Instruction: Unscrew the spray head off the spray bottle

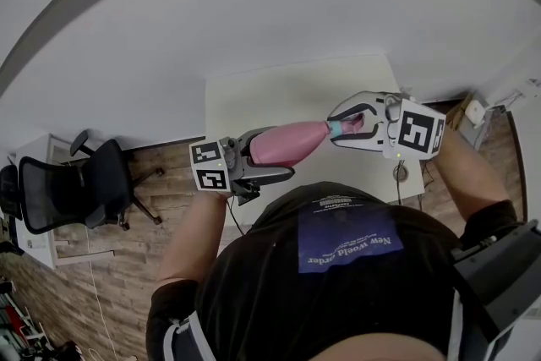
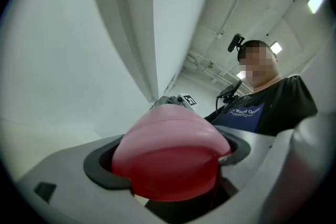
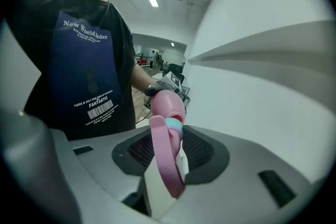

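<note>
I hold a pink spray bottle lying level in the air over the near edge of the white table. My left gripper is shut on the bottle's base end; in the left gripper view the rounded pink body fills the gap between the jaws. My right gripper is shut on the spray head at the other end. In the right gripper view the pink trigger and the teal collar sit between the dark pads, with the bottle pointing away beyond them.
A black office chair stands on the wooden floor at the left. A cable and a small round fitting hang by the table's right corner. A white box sits on the floor at the far right.
</note>
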`<state>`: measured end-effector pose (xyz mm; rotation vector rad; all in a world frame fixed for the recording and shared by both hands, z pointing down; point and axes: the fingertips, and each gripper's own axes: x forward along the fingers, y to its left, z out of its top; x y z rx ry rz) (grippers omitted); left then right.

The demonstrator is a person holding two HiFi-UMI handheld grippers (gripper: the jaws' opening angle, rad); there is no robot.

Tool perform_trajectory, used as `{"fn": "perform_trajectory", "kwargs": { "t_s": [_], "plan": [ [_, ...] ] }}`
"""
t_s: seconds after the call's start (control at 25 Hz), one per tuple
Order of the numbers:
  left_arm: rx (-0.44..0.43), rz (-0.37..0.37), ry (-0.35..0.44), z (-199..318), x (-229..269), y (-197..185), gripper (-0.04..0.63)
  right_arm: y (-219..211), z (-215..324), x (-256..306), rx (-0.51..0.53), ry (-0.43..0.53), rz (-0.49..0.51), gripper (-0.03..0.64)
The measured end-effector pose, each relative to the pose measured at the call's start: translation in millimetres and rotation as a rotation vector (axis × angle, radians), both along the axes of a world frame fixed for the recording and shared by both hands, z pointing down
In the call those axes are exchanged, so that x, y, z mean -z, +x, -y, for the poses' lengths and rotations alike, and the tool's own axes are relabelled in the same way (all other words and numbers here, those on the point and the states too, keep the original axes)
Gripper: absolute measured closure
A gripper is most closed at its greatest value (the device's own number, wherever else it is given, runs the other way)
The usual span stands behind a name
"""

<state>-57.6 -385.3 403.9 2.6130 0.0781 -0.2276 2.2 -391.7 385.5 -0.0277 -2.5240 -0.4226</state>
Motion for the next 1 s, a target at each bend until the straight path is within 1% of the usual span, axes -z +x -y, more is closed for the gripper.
{"fn": "perform_trajectory", "kwargs": {
  "t_s": [0.08, 0.2, 0.32, 0.48, 0.6, 0.76, 0.88, 1.0],
  "plan": [
    [0.010, -0.022, -0.031, 2, -2, -4, 0.117, 5, 1, 2, 0.005, 0.023, 0.015, 0.483],
    [0.045, -0.063, -0.064, 6, -2, -13, 0.117, 19, 8, 9, -0.030, -0.025, 0.074, 0.483],
    [0.097, -0.109, -0.091, 12, 0, -24, 0.117, 38, 18, 14, -0.109, -0.111, 0.165, 0.483],
    [0.188, -0.186, -0.117, 25, 2, -48, 0.117, 55, 33, 13, -0.216, -0.228, 0.306, 0.483],
    [0.263, -0.245, -0.127, 37, 7, -68, 0.117, 60, 40, 13, -0.271, -0.303, 0.389, 0.483],
    [0.353, -0.324, -0.125, 46, 14, -83, 0.117, 67, 43, 10, -0.326, -0.397, 0.508, 0.483],
    [0.411, -0.387, -0.120, 48, 18, -94, 0.117, 73, 45, 11, -0.372, -0.483, 0.632, 0.483],
    [0.449, -0.433, -0.118, 48, 22, -101, 0.117, 82, 51, 14, -0.424, -0.563, 0.766, 0.483]
  ]
}}
